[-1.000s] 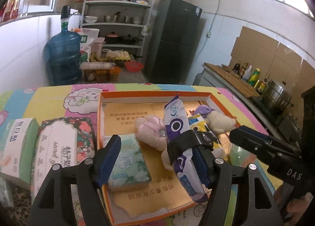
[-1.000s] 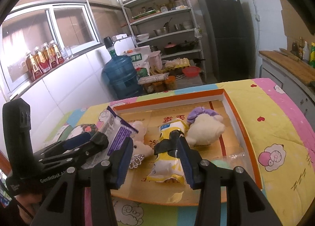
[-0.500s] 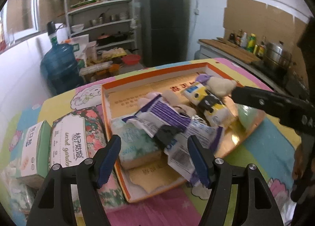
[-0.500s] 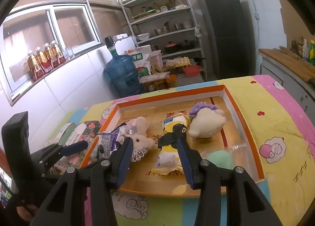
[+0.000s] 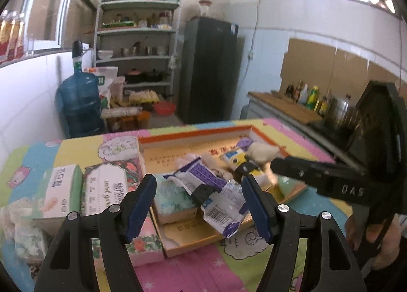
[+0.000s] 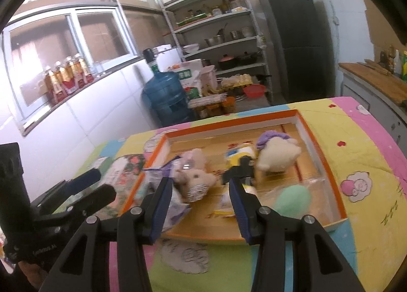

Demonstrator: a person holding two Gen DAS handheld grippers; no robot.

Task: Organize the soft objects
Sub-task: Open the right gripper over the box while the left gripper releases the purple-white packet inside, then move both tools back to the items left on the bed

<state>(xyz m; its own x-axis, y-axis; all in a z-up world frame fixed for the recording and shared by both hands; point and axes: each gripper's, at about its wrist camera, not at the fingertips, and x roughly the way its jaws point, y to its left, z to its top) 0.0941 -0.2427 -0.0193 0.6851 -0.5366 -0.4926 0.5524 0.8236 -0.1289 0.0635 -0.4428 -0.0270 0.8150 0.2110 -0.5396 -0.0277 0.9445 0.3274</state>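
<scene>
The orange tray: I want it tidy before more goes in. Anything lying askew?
Yes. The purple-and-white packet lies slanted and crumpled across the green tissue pack in the orange tray, one end reaching the near rim. The plush toys look settled.

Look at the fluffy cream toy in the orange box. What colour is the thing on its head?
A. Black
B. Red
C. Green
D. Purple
D. The cream plush toy lying in the orange box has a purple cap on its head, seen from the right wrist view.
</scene>
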